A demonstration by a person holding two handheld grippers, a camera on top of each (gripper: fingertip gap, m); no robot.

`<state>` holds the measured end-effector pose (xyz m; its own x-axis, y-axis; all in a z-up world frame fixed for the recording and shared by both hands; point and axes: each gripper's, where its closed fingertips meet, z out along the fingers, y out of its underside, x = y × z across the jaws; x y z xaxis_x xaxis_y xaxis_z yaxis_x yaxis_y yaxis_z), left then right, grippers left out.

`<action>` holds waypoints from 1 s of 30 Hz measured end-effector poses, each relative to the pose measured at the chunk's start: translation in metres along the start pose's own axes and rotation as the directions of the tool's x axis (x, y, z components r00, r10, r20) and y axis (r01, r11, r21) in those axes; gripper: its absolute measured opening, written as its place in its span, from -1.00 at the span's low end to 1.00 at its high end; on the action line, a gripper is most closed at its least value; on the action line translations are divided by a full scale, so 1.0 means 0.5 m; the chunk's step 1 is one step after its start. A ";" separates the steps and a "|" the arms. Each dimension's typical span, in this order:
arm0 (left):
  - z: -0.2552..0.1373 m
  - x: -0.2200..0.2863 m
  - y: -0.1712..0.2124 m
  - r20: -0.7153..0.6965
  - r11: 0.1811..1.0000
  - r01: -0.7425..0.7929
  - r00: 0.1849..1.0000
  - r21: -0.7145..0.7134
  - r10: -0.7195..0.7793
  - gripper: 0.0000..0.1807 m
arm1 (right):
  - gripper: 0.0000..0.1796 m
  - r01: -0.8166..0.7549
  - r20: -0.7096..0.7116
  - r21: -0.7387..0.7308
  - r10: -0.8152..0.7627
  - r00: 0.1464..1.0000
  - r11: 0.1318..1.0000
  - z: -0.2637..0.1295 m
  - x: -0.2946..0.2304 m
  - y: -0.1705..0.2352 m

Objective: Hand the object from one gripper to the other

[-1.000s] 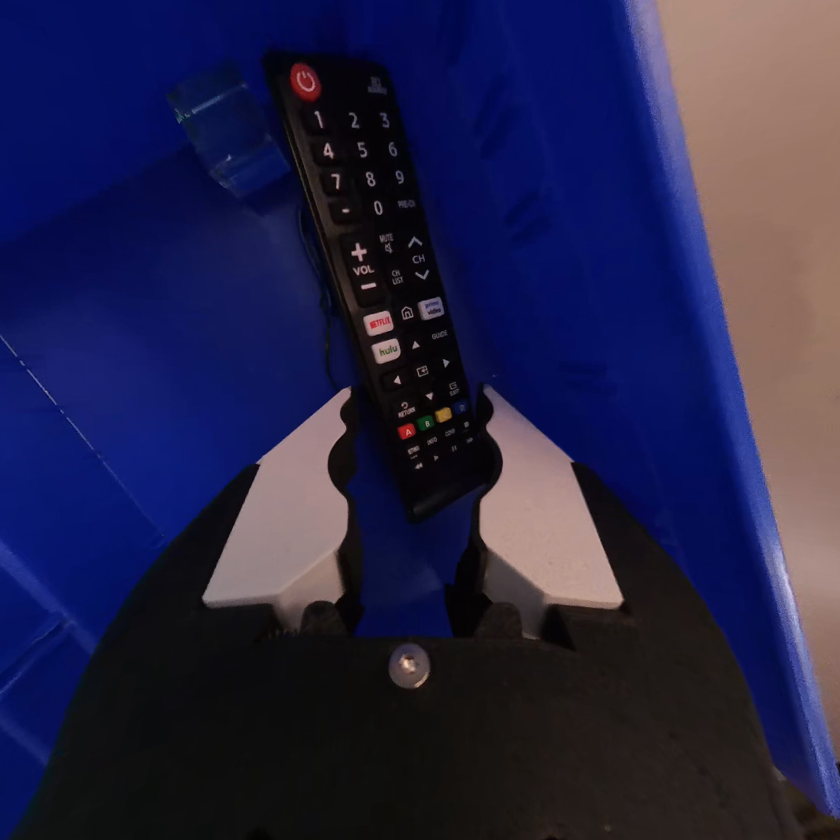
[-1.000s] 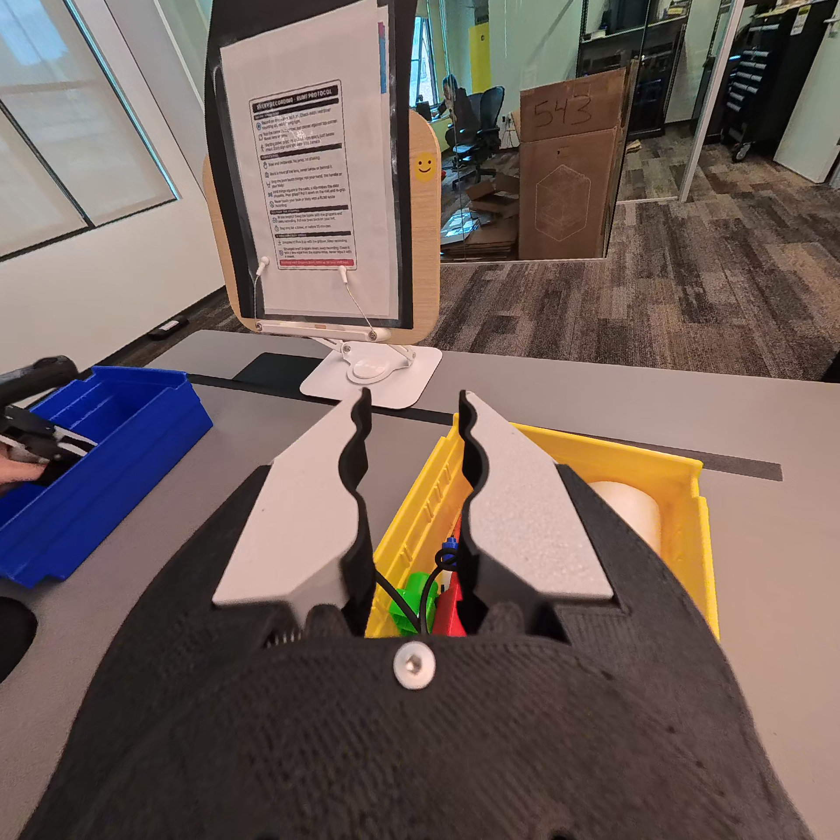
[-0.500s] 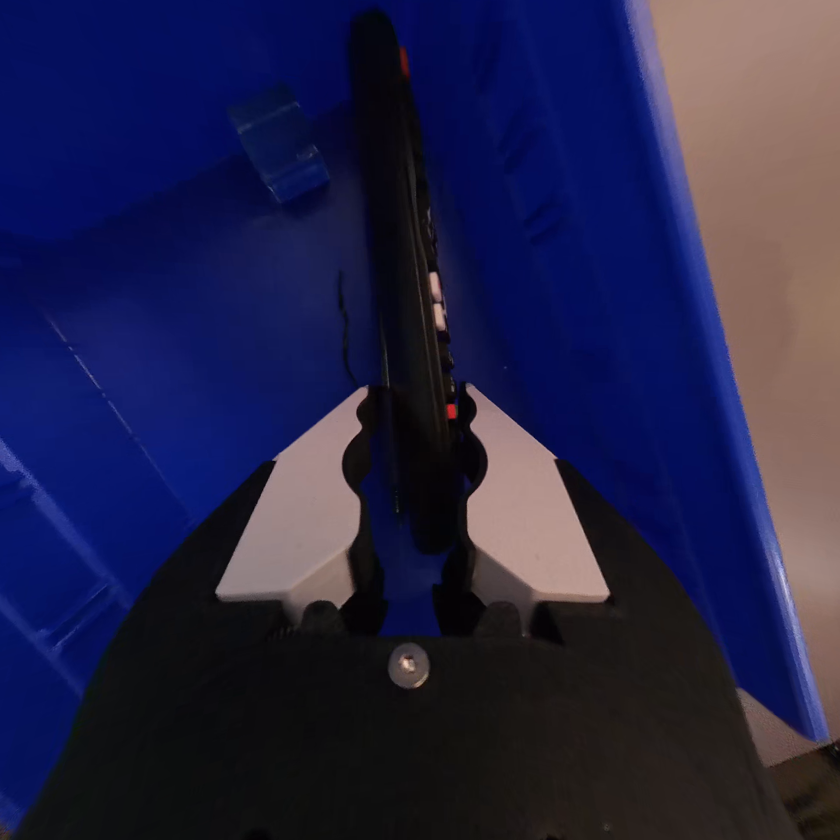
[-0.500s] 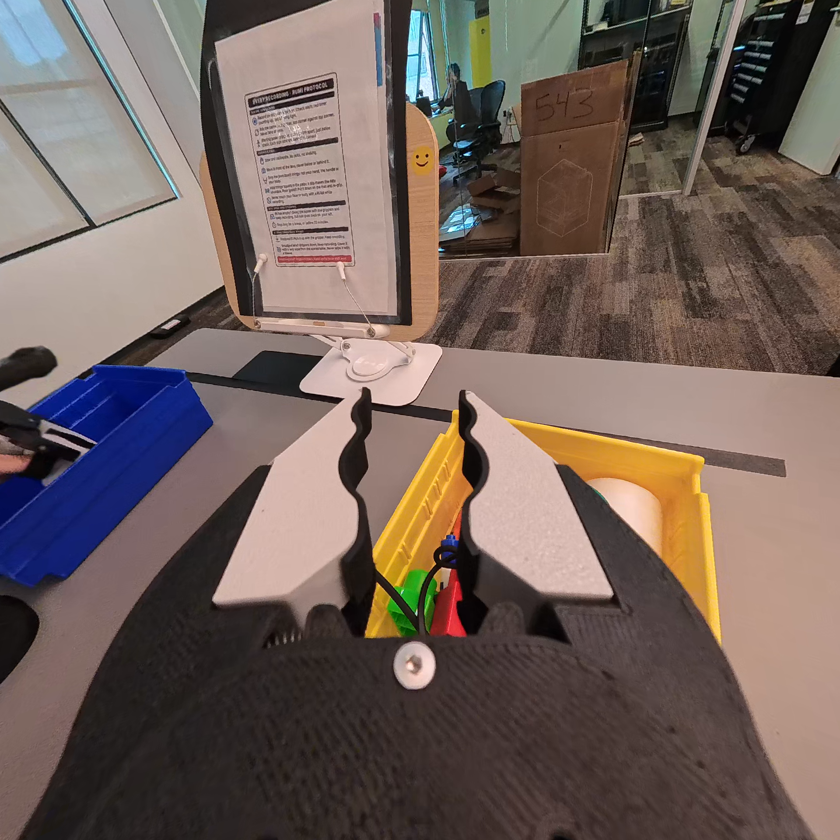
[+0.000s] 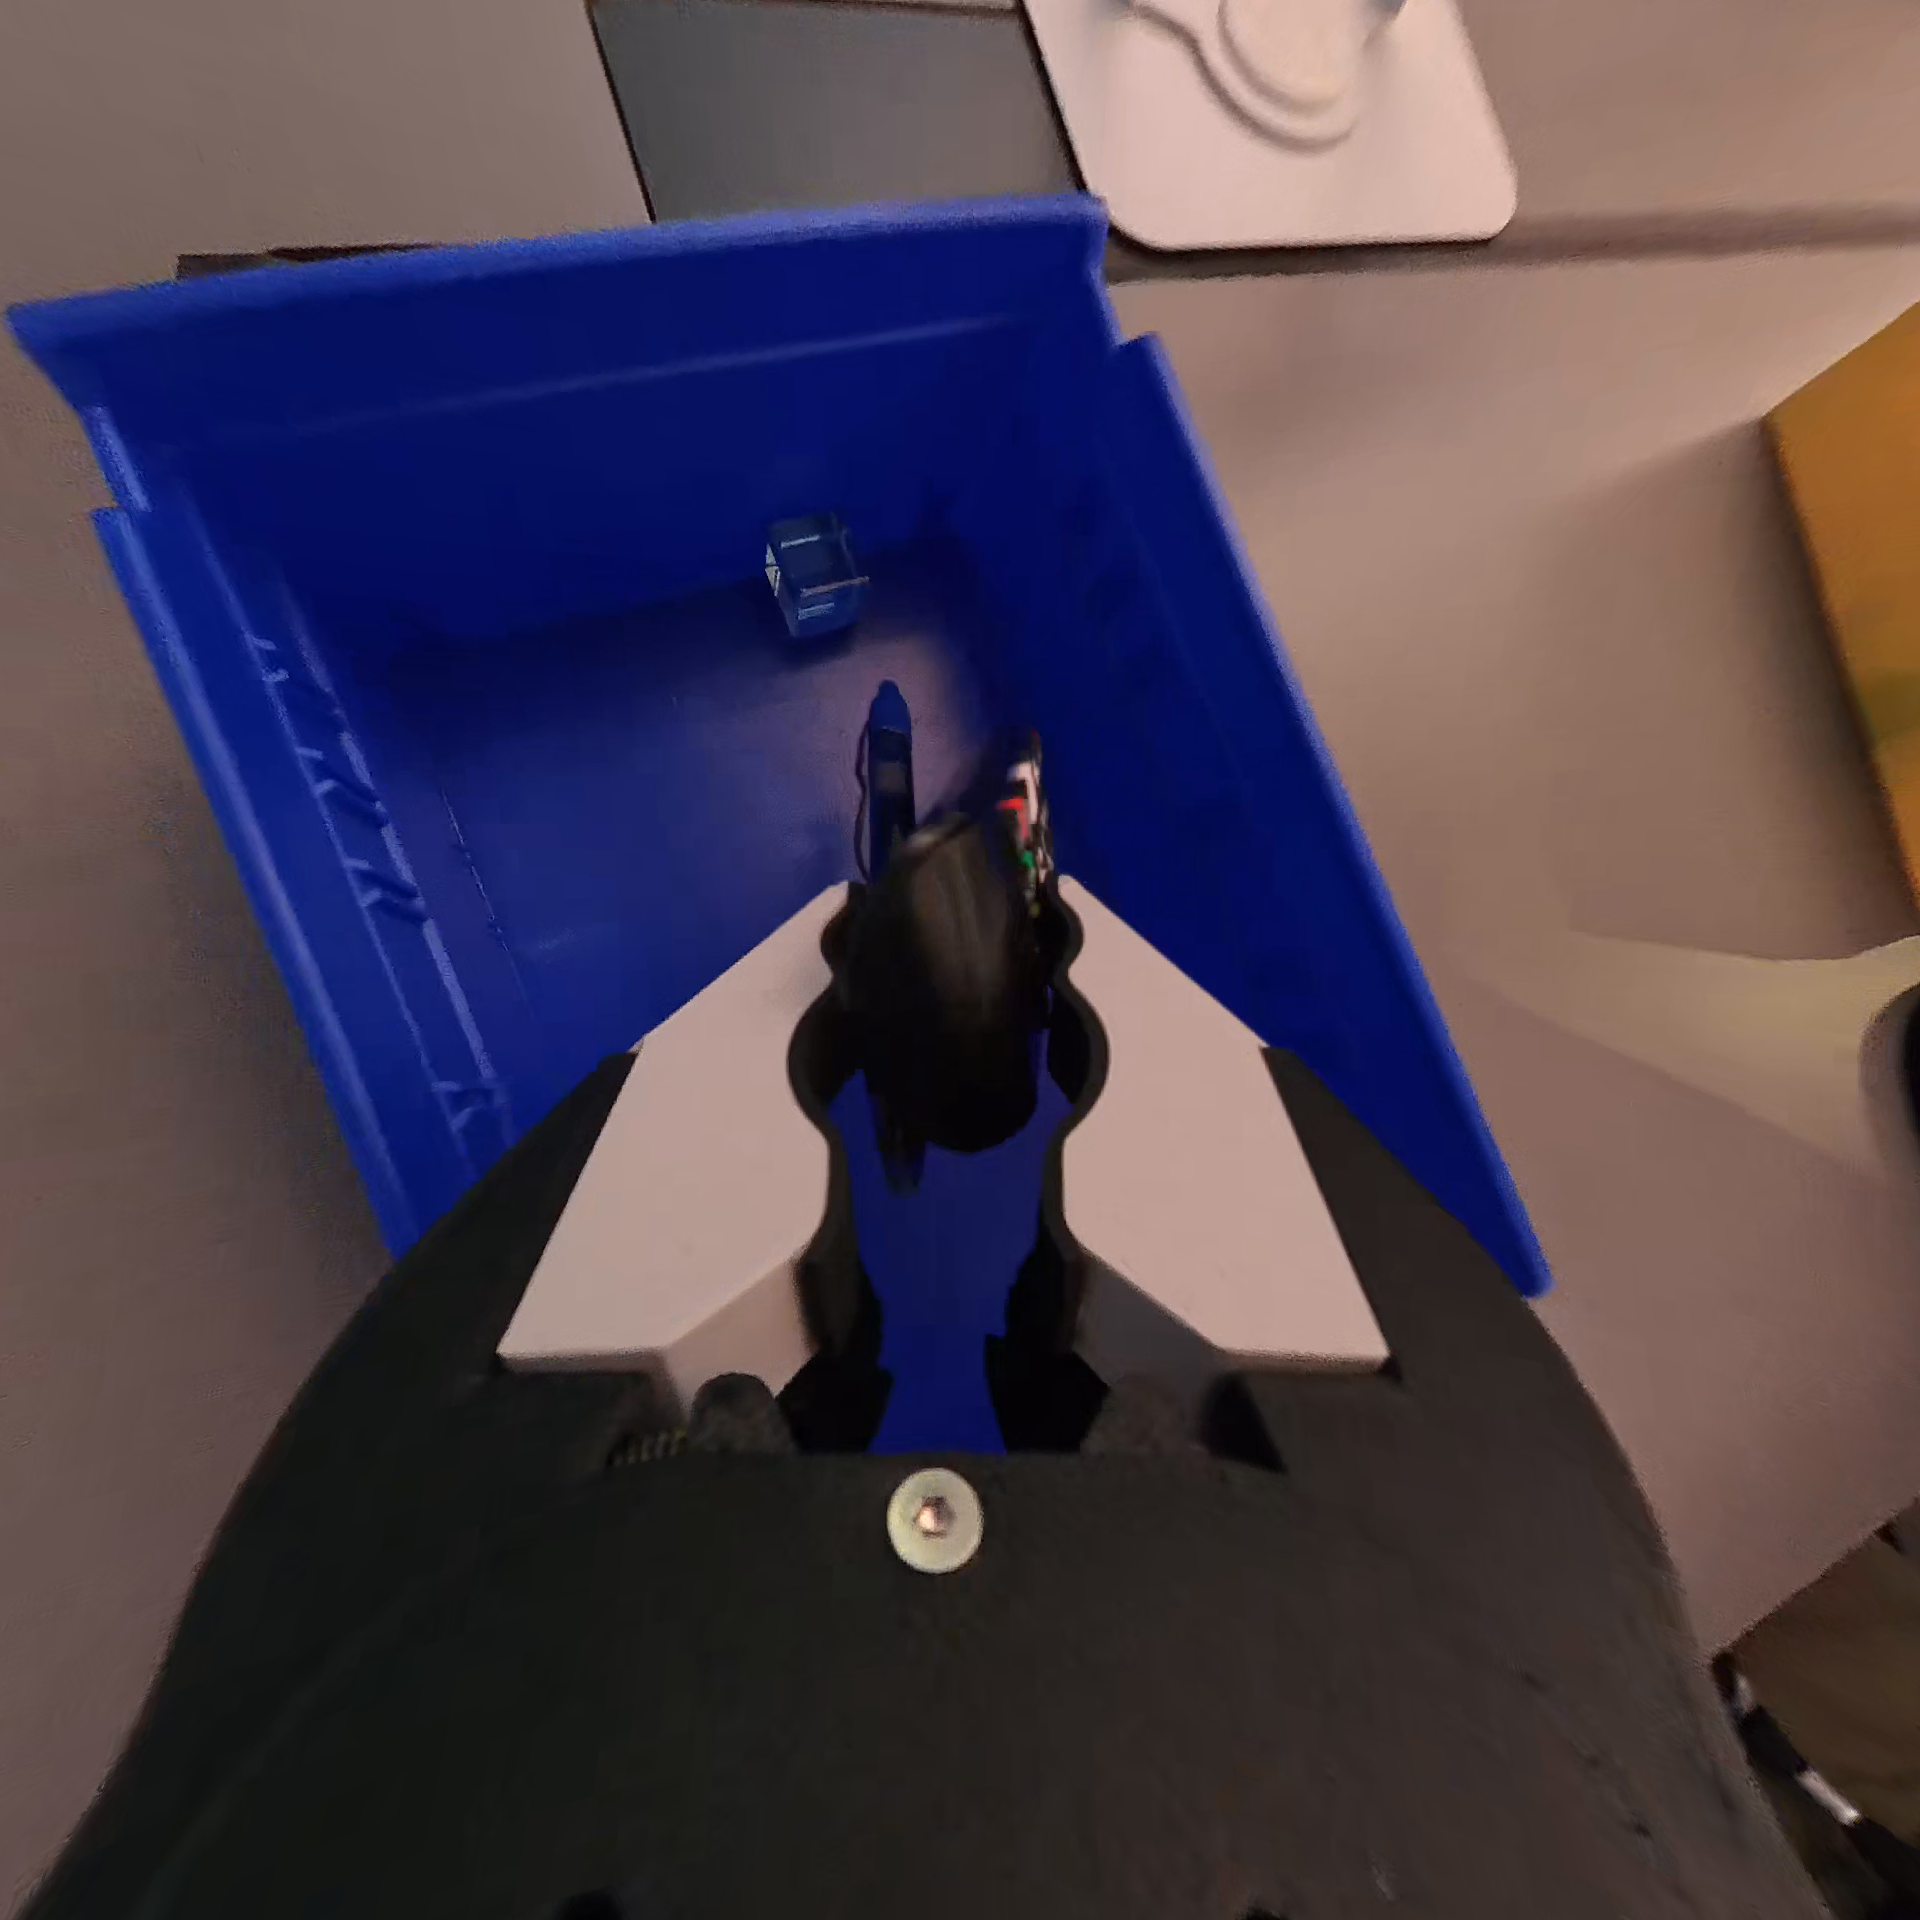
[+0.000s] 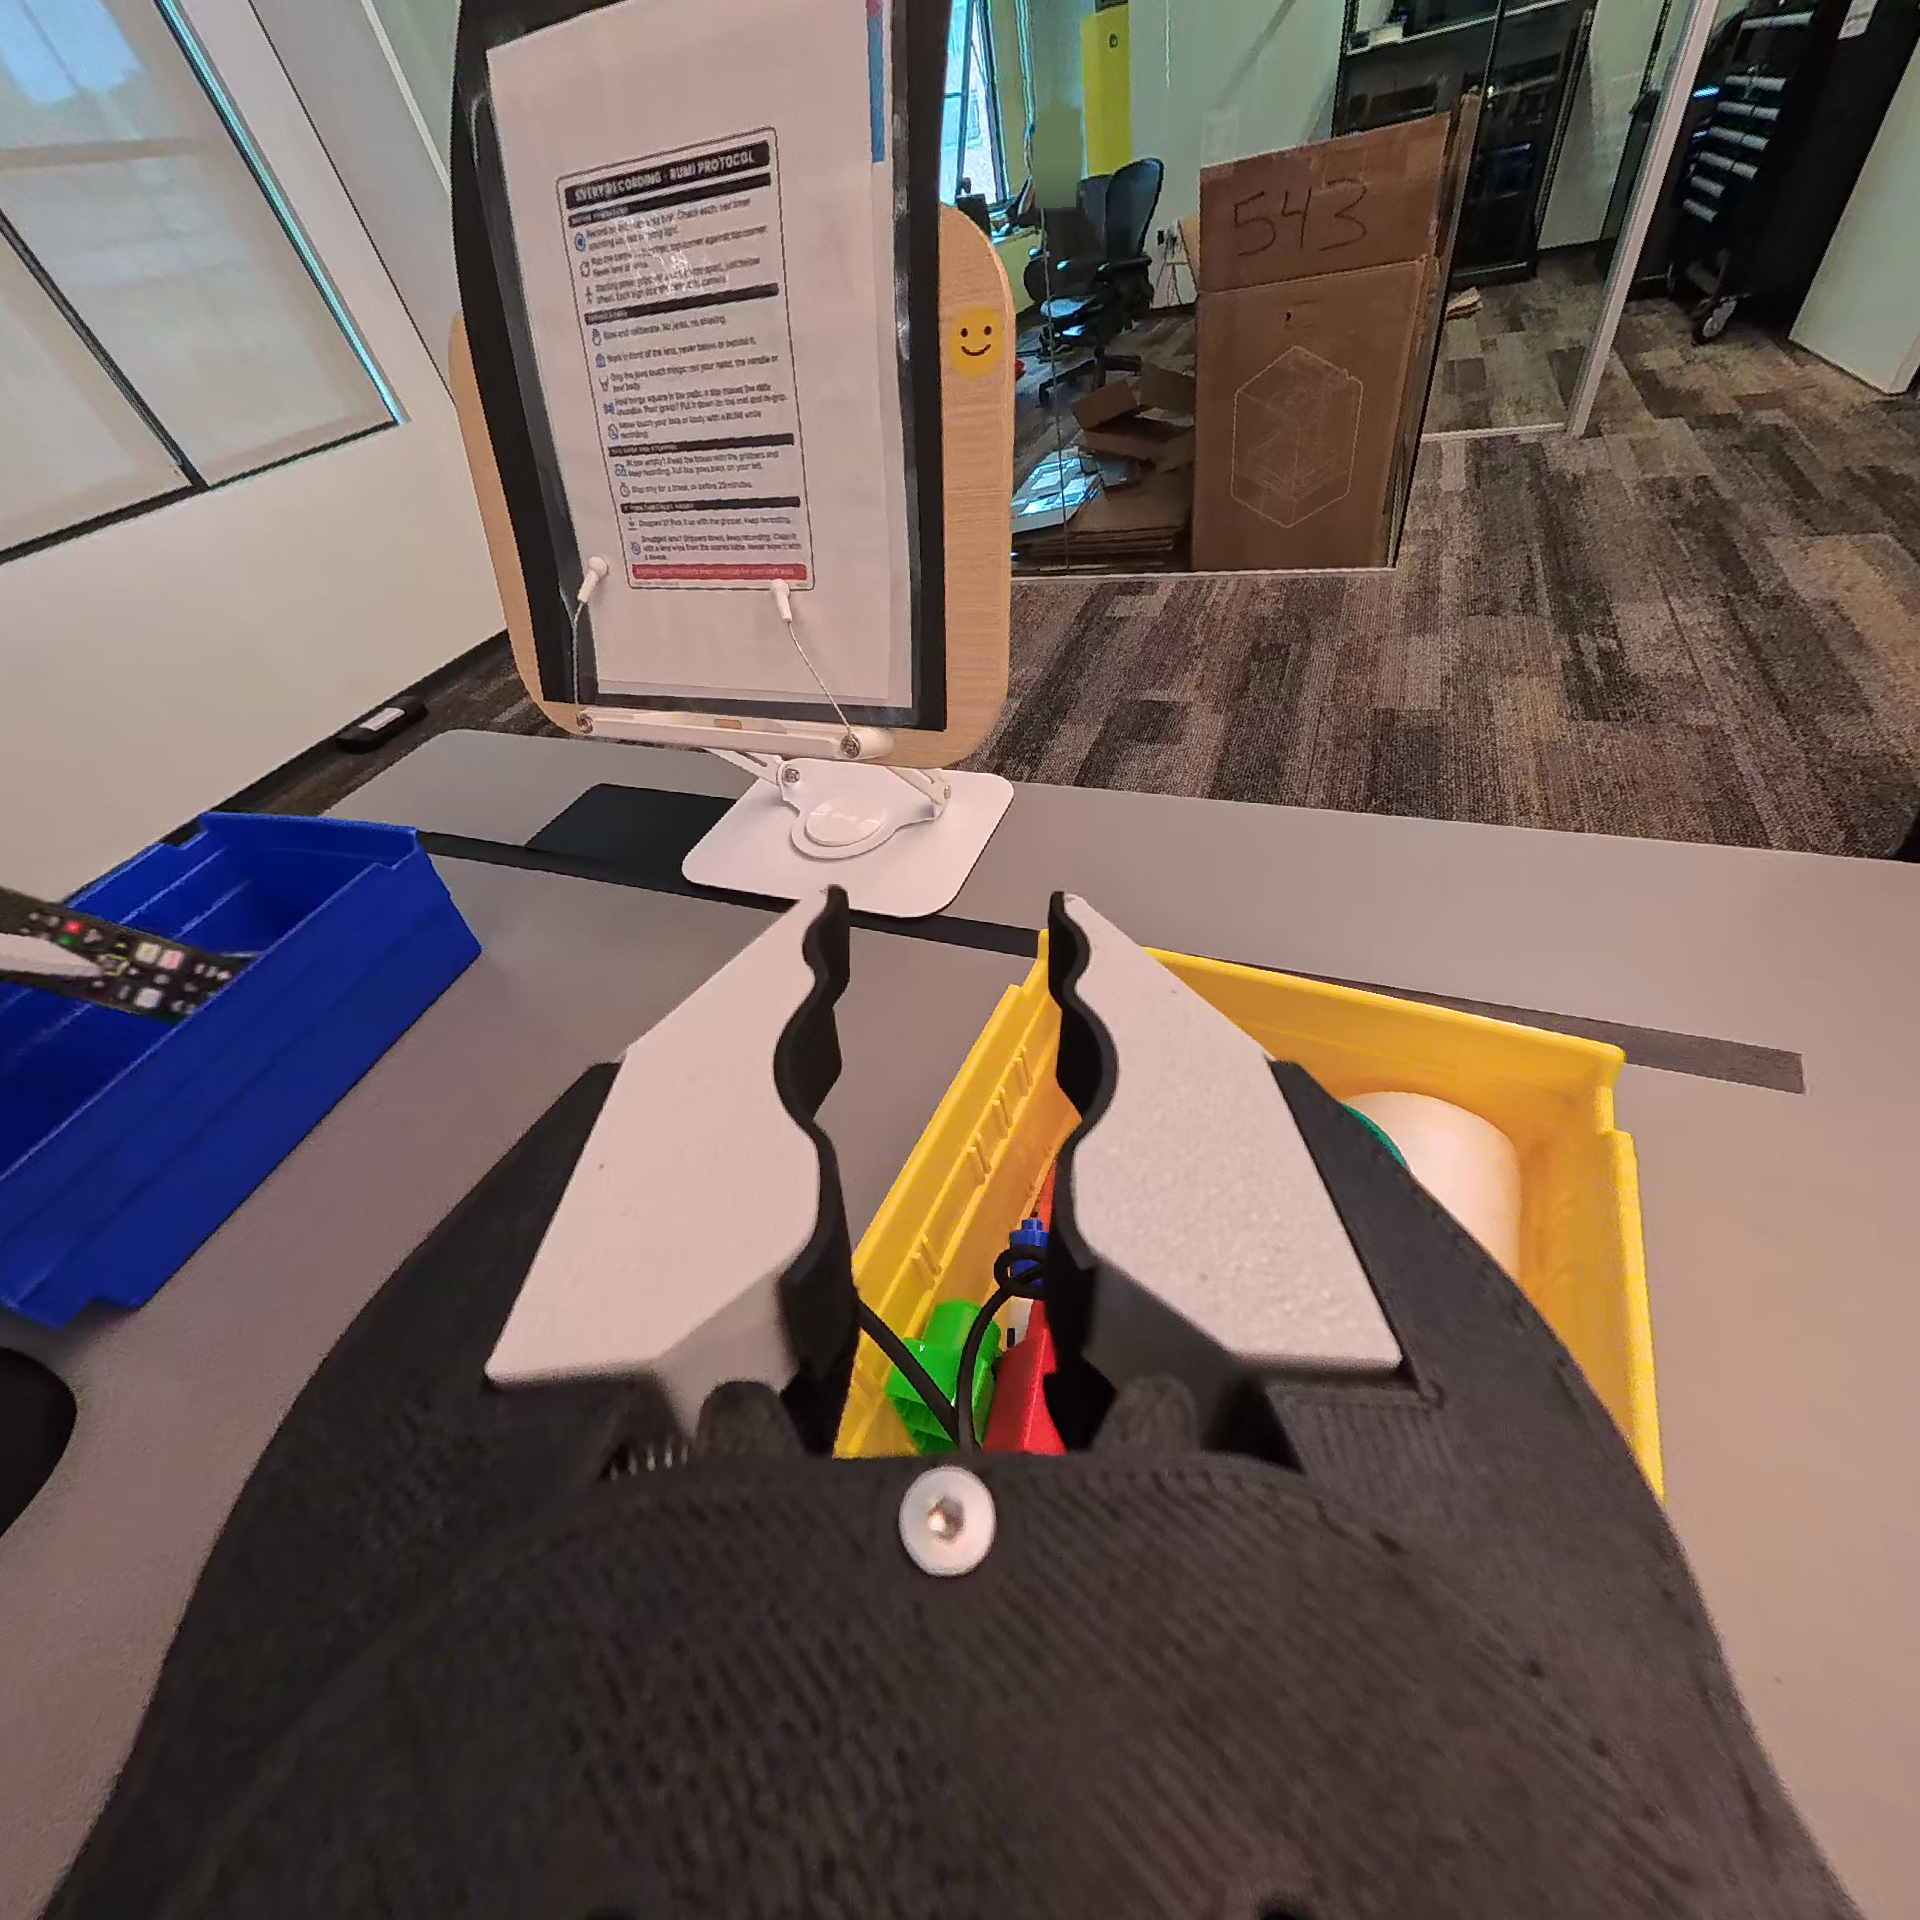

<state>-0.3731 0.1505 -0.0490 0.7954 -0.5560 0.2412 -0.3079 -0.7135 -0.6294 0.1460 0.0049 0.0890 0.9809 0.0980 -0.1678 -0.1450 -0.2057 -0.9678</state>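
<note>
My left gripper (image 5: 945, 914) is shut on a black remote control (image 5: 951, 935) and holds it end-on above the blue bin (image 5: 623, 436). In the right wrist view the remote (image 6: 135, 961) shows at the far left, lifted over the blue bin (image 6: 208, 1091), with one of the left gripper's fingers (image 6: 47, 961) on it. My right gripper (image 6: 940, 914) is open and empty, hovering over the left wall of the yellow bin (image 6: 1455, 1029).
A small clear cube (image 5: 816, 587) lies in the blue bin's far corner, and a blue pen (image 5: 888, 769) lies on its floor. The yellow bin holds a white roll (image 6: 1444, 1174), green (image 6: 940, 1371) and red (image 6: 1029, 1382) parts. A document stand (image 6: 727, 416) on a white base (image 6: 852, 842) stands at the table's back. Across from one pair of fingers to the other is roughly 55 cm.
My left gripper closed on the remote, turned it on edge and lifted it up out of the blue bin. The right gripper has stayed in place, open.
</note>
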 end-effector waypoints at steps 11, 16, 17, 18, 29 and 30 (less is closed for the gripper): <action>-0.051 0.017 -0.022 -0.063 0.994 -0.010 0.998 0.109 0.017 -0.74 | -0.59 0.038 0.002 -0.041 -0.038 0.999 0.998 0.022 -0.013 0.014; -0.064 0.028 -0.047 -0.042 0.986 -0.027 0.999 0.162 0.034 -0.75 | -0.59 0.055 0.006 -0.054 -0.055 0.998 0.997 0.031 -0.022 0.017; -0.072 0.037 -0.055 -0.043 0.982 -0.038 0.998 0.184 0.047 -0.74 | -0.59 0.059 0.011 -0.053 -0.059 0.998 0.997 0.033 -0.027 0.016; -0.082 0.050 -0.064 -0.052 0.976 -0.051 0.997 0.210 0.063 -0.75 | -0.59 0.067 0.023 -0.050 -0.066 0.998 0.997 0.036 -0.035 0.014; -0.223 0.333 -0.085 -0.210 0.855 -0.335 0.873 0.397 0.440 -0.75 | -0.50 0.280 0.797 0.152 -0.285 0.532 0.948 -0.010 -0.500 0.034; -0.227 0.362 -0.079 -0.227 0.840 -0.364 0.850 0.402 0.476 -0.75 | -0.49 0.298 0.844 0.173 -0.297 0.447 0.939 -0.019 -0.547 0.052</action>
<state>-0.2763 0.0294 0.1034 0.4107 -0.9089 0.0725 -0.3381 -0.2257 -0.9136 -0.1250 -0.0366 0.1116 0.3726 0.9264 0.0543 0.1334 0.0044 -0.9911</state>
